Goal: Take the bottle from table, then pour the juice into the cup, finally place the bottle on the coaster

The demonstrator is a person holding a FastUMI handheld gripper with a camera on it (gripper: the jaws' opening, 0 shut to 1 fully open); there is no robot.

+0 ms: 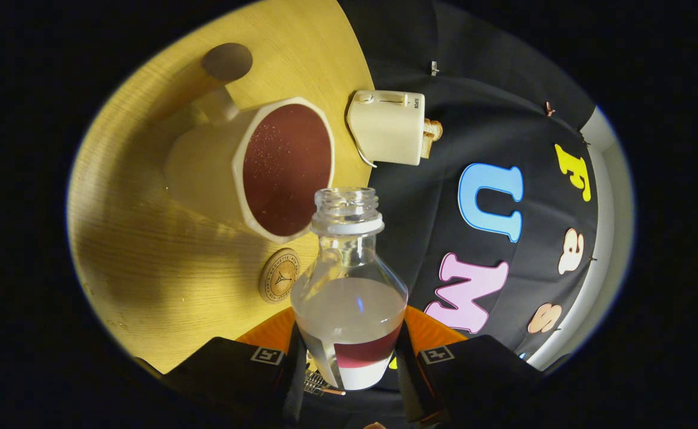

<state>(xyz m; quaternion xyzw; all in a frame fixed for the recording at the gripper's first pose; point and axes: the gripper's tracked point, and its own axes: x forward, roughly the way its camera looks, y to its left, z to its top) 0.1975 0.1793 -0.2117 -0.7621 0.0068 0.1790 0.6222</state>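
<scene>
My gripper (349,357) is shut on a clear glass bottle (349,286) held between its two fingers. The bottle has no cap, its open mouth points ahead, and a little dark red juice sits low inside it. The whole view is rolled, so the table looks tilted. Just beyond the bottle's mouth stands a cream, faceted cup (265,167) with a handle, filled with dark red juice. A small round cork coaster (279,275) lies on the wooden table (146,250) beside the cup's base, close to the bottle's shoulder.
A cream toaster (387,126) with a slice of bread in it stands at the table's far edge beyond the cup. A dark round spot (227,61) marks the wood past the cup's handle. The black cloth wall lies beyond the table's edge.
</scene>
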